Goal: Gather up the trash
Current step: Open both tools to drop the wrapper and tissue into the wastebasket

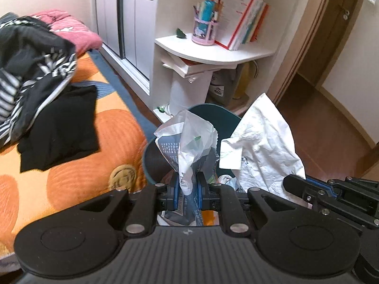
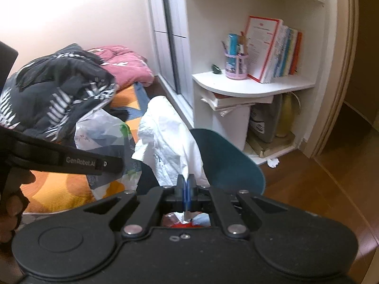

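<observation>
- Trash in two pieces, both off the floor and held above a dark teal bin, whose swing lid stands tilted.
- Left tongs: clamped on a crumpled plastic bag, white and grey-blue with printed text. The bag bunches upward from between the blue pads and hangs partly below them.
- Right tongs: fully closed, pinching the lower edge of a crumpled white tissue sheet. The sheet stands up from the pinch and folds over at the top.
- The two held pieces sit just beside each other; in the left wrist view the tissue sheet lies to the right of the bag.
- Inside the bin, below the right tongs, red and white scraps are visible; what they are cannot be told.
- Bed with orange cover at left, carrying a heap of dark patterned clothes and a pink quilt.
- White shelf unit behind the bin holds books and a pink pen holder.
- One white scrap lies on the wooden floor by the shelf base.
</observation>
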A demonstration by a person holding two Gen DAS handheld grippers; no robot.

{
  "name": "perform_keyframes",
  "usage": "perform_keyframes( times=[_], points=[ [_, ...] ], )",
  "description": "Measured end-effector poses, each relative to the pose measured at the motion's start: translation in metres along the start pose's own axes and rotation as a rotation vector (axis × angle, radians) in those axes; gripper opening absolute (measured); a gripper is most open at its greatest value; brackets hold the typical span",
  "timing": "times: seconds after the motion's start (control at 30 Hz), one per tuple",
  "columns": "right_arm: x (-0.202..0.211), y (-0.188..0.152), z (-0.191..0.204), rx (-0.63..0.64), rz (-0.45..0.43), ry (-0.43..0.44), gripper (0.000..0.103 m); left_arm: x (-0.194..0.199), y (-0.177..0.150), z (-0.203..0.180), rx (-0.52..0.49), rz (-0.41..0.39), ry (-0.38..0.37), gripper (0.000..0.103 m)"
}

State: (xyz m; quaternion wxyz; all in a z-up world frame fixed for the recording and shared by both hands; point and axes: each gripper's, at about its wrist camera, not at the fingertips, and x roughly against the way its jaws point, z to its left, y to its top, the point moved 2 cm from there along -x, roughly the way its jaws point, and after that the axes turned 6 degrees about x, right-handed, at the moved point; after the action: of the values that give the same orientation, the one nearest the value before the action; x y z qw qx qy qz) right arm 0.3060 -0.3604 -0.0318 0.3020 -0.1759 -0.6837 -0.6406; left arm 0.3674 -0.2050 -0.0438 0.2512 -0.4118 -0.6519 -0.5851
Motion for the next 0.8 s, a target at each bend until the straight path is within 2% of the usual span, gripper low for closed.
perform_keyframes(
  times=[0.4,0.73,0.8],
  points=[
    [-0.063,-0.013,-0.033,-0.061,0.110,-0.051,0.003,-0.077,0.011,-0.030,-0.087,0.121,0.032,0.014],
    [-0.088,-0.029,-0.039,-0.057,0.174,-0.047,0.015,-0.123,0.002,-0.026,-0.079,0.214,0.061,0.015],
    [-0.089,-0.032,-0.039,-0.052,0.181,-0.051,0.015,-0.128,0.000,-0.025,-0.066,0.226,0.055,0.018]
  ],
)
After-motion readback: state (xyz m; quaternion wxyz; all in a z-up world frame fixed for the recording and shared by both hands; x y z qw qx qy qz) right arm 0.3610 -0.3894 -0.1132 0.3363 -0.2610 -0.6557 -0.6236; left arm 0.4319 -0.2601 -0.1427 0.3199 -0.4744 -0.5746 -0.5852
